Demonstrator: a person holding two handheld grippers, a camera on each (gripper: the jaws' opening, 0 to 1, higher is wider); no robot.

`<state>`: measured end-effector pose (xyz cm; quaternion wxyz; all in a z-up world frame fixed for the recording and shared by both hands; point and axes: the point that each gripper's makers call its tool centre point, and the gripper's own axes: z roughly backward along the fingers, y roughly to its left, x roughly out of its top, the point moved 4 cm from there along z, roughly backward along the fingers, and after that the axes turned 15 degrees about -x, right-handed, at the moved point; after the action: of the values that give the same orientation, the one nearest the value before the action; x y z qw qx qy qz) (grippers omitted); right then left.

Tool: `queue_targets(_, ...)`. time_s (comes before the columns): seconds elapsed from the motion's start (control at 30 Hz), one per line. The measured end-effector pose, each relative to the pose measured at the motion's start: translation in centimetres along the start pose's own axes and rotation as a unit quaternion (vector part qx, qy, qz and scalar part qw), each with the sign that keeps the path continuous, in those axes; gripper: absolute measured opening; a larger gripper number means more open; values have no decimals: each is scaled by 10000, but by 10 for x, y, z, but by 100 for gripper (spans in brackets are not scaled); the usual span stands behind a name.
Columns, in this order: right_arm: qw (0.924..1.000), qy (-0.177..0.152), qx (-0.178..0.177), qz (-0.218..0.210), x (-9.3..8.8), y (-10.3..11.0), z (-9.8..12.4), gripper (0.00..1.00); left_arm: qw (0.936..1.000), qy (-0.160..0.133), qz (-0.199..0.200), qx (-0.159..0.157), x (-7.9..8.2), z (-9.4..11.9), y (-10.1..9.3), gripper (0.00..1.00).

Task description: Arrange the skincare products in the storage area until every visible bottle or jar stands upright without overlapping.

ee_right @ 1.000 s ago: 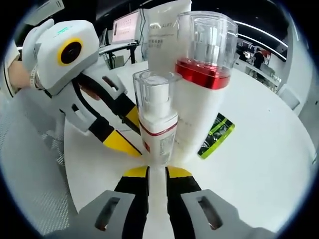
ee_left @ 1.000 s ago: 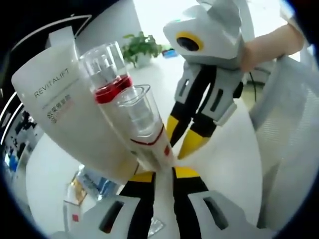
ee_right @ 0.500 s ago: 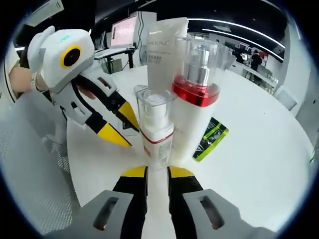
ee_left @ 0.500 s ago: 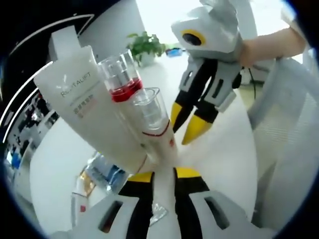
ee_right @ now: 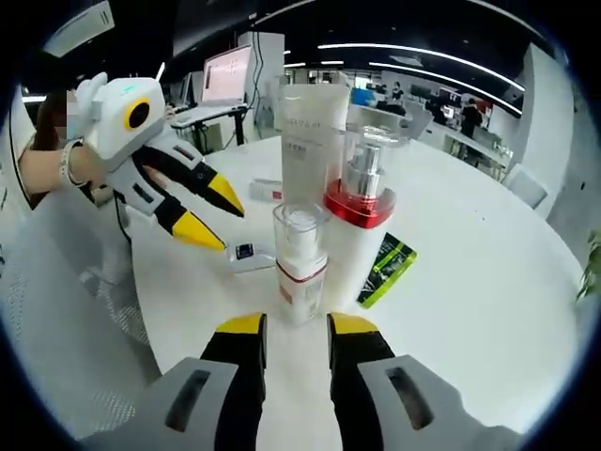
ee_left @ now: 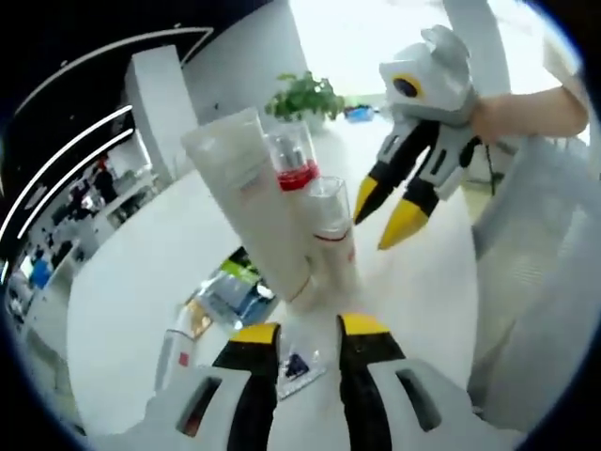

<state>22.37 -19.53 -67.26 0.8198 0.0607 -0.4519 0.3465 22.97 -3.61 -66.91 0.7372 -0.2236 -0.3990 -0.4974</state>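
Three skincare products are standing close together on the white worktop (ee_right: pixel 488 282): a small pump bottle (ee_right: pixel 301 263) with a clear cap and a thin red band in front, a larger pump bottle (ee_right: pixel 358 235) with a red collar just behind it, and a tall white tube (ee_right: pixel 307 150) standing on its cap at the back. In the right gripper view all three are standing upright, touching or nearly so.

The right tool (ee_right: pixel 291 329) is sitting just short of the small bottle, its jaws parted and grasping nothing. The left tool (ee_right: pixel 211 211) is hovering beside the group, jaws spread and empty too; from its own side, the left tool (ee_left: pixel 296 334) is pointing at the base of the same cluster.

A green packet (ee_right: pixel 385 268) is lying flat beside the larger bottle, and a small sachet (ee_right: pixel 246 254) is lying near the left tool's tips.

The bottles are looking like light, rigid plastic, smooth and probably slippery, with tall narrow shapes that would tip easily. The clear caps may pull off, so the body below the collar is likely the safer hold. The tube is probably soft and top-heavy; a gentle squeeze low down, near its cap, seems best.
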Motion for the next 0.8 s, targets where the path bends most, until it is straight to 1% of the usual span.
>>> queue_targets(0.1, 10000, -12, -20, -49, 1, 1, 5, 32, 9992, -222, 254, 215, 0, 13, 4, 27)
queue_targets(0.2, 9999, -21, -65, -86, 2, 3, 9, 33, 9985, -249, 385, 312, -3, 24, 6, 31)
queue_targets(0.33, 9998, -6, -79, -180, 1, 6, 13, 38, 9977, -275, 465, 411, -4, 36, 4, 36)
queue_targets(0.43, 9997, -43, -104, -235, 5, 8, 20, 41, 9970, -323, 505, 493, -4, 48, 3, 42)
queue_targets(0.5, 9995, -104, -157, -235, 8, 8, 25, 44, 9968, -338, 499, 522, -4, 52, 1, 45)
queue_targets(0.6, 9994, -111, -163, -272, 12, 9, 31, 48, 9968, -272, 521, 540, -4, 59, -1, 58)
queue_targets(0.63, 9993, -137, -191, -285, 13, 9, 32, 50, 9971, -233, 509, 518, -5, 61, -1, 59)
queue_targets(0.73, 9994, -207, -194, -215, 20, 12, 38, 53, 9971, -218, 473, 562, -2, 69, -2, 59)
queue_targets(0.8, 9995, -202, -215, -130, 23, 13, 42, 57, 9969, -193, 510, 572, 0, 74, -1, 62)
